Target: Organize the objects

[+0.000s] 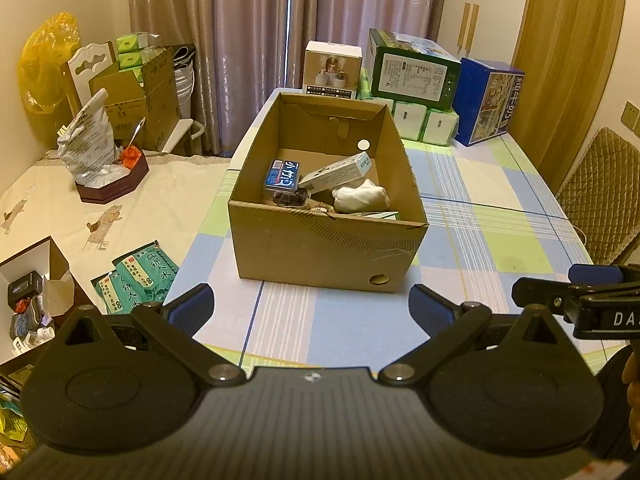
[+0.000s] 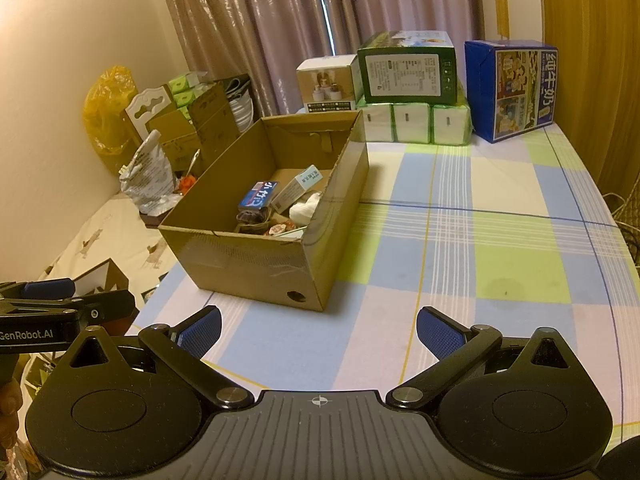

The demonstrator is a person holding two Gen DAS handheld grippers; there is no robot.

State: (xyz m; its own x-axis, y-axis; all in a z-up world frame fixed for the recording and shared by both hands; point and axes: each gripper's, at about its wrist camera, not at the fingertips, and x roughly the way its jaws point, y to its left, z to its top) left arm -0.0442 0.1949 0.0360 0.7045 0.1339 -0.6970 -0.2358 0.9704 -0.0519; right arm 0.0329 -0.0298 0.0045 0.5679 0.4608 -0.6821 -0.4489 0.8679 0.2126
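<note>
Cardboard makes up the open box [image 1: 328, 248] standing at the centre of the left wrist view, on a counter [image 1: 480, 248] covered with a checked cloth of blue, green and white. Inside the box lie a blue packet [image 1: 282, 175], a long pale carton [image 1: 336, 172] leaning across it, and a white bundle [image 1: 360, 198] toward the near right corner.

At the bottom of that view the left gripper [image 1: 310, 308] has its blue-padded fingers [image 1: 192, 306] spread wide apart with nothing between them, above the cloth and short of the box. The right gripper [image 2: 318, 330] fills the bottom of its own view, fingers [image 2: 438, 334] likewise spread and empty.

Stacked against the curtain at the upper right sit a green box [image 1: 414, 68] and a blue milk carton [image 1: 490, 102].
</note>
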